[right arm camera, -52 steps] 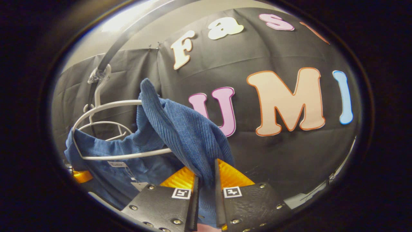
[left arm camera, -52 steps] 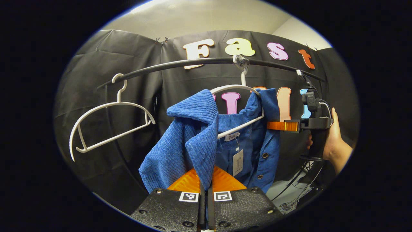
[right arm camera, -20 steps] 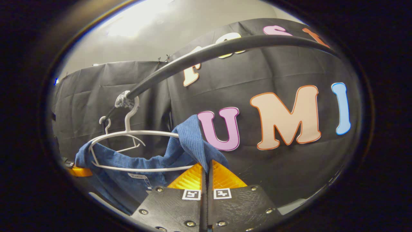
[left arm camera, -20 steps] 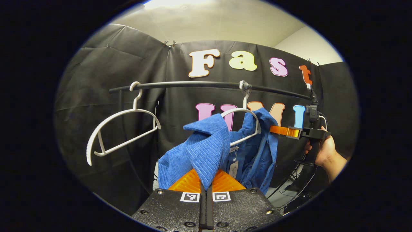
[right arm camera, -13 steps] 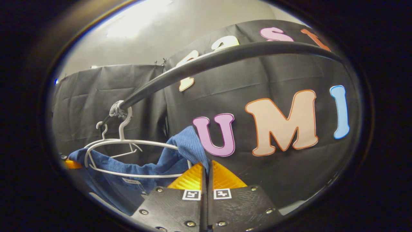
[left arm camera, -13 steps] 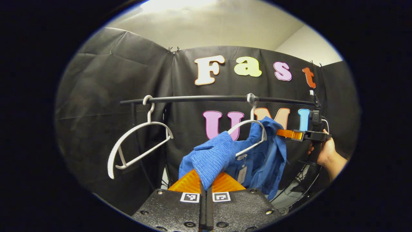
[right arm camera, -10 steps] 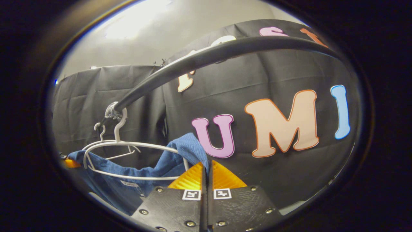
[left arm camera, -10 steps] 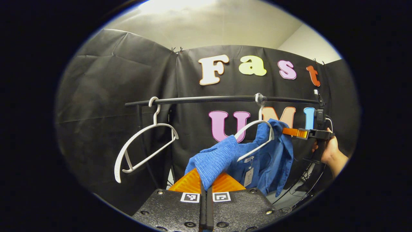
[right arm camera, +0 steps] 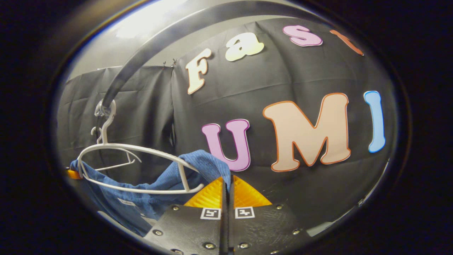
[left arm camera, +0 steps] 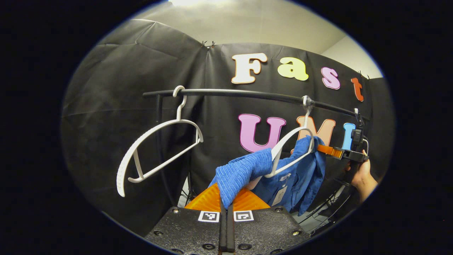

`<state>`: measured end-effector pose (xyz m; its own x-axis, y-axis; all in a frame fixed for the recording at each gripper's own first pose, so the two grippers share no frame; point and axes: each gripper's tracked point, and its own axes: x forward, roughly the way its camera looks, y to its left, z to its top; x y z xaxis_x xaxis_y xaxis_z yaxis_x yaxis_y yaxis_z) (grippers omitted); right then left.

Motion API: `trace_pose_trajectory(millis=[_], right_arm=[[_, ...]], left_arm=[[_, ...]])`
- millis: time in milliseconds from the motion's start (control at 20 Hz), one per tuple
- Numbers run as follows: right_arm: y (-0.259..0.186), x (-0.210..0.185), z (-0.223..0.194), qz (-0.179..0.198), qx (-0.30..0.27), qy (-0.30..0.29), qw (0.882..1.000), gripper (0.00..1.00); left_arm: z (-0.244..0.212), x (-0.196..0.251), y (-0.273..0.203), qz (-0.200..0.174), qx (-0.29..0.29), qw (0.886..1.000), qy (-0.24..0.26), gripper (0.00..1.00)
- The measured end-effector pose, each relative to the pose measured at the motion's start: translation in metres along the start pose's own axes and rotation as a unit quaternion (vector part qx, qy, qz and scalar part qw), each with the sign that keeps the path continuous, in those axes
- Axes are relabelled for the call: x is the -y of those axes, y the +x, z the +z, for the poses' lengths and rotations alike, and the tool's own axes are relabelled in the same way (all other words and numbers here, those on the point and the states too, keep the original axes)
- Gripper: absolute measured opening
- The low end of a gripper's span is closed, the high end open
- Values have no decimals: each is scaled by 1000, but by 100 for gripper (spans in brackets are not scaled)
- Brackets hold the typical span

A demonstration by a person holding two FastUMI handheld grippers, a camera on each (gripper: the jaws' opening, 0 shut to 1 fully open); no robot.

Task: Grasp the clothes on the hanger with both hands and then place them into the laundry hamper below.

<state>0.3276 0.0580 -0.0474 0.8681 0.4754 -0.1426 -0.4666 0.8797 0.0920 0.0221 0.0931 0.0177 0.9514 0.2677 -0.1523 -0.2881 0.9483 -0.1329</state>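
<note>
Left claw (left arm camera: 226, 209): fingers pressed together on a fold of the blue knit garment (left arm camera: 240, 173), pinched right at the tips. Right claw (right arm camera: 226, 198): likewise closed, a thin edge of the same garment (right arm camera: 208, 163) caught between the fingers. In the left gripper view, right claw (left arm camera: 327, 150) farther off to the right, held by a hand (left arm camera: 359, 173), nipping the garment's far shoulder.

Progress, judged: grasp with both claws done. Garment partly off — near shoulder pulled forward and below the hanger's arm toward the left claw; rest draped on the hanger (left arm camera: 290, 148), just ahead of and above the left claw. Left to do: free it fully, lower it, drop it in the hamper. Hamper's place cannot be told.

Count: claws, two. Garment, one, with a paper tag (left arm camera: 279, 194) hanging inside. Hangers, two — the loaded one, and a bare one (left arm camera: 155, 148) well off to the upper left of the left claw. Rail (left arm camera: 247, 94), one, carrying both hooks.
</note>
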Motion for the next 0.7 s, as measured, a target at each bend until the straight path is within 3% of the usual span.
trace_pose_trajectory(millis=[400, 600, 700], right_arm=[[19, 19, -25, -16, -17, 16, 1000, 0], [21, 26, -70, -29, -60, 14, 998, 0], [19, 15, -99, -15, -86, 8, 996, 0]], left_arm=[[-7, 3, 3, -4, -9, 1000, 9, 0], [-18, -2, 6, 7, -23, 1000, 4, 0], [-30, 0, 4, 11, -49, 999, -12, 0]])
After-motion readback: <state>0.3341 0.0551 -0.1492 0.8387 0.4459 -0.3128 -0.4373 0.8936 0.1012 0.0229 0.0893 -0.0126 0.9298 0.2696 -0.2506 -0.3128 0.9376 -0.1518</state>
